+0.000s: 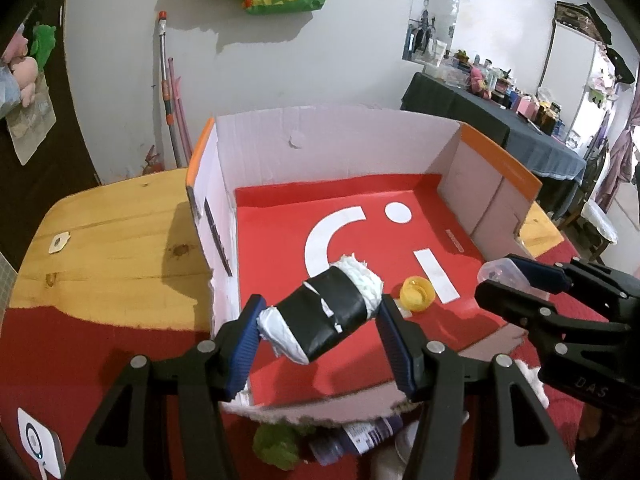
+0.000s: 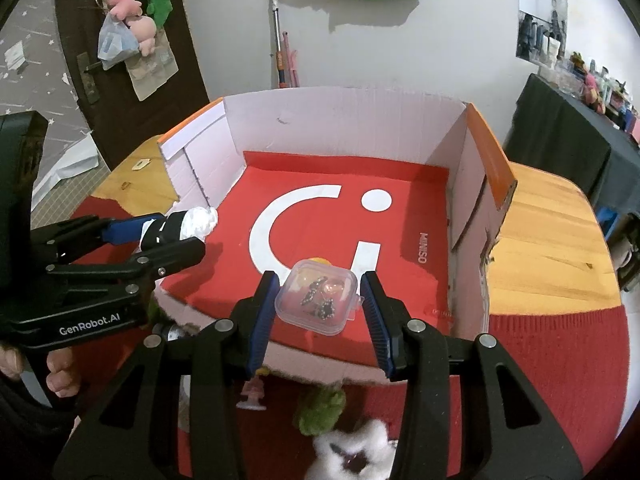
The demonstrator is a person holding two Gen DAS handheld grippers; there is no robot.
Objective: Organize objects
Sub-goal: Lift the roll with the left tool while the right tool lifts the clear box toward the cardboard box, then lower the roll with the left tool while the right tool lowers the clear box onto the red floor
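The left gripper (image 1: 320, 320) is partly closed on a roll (image 1: 324, 312) wrapped in black tape with white stuffing at both ends, its blue pads pressing on the two ends, and it carries the roll over the near left part of the box (image 1: 340, 132). The right gripper (image 2: 318, 300), set narrower, clamps a small clear case (image 2: 318, 298) with dark trinkets inside, over the near middle of the box. To do this step well, I judge each hand should go lower before letting go, so that neither thing bounces, and should set them apart from the yellow cap (image 1: 417, 293) already lying on the red floor. Outside the near wall, a green plush (image 2: 320, 408) and a white fluffy toy (image 2: 352, 452) wait on the red cloth (image 2: 560, 360).
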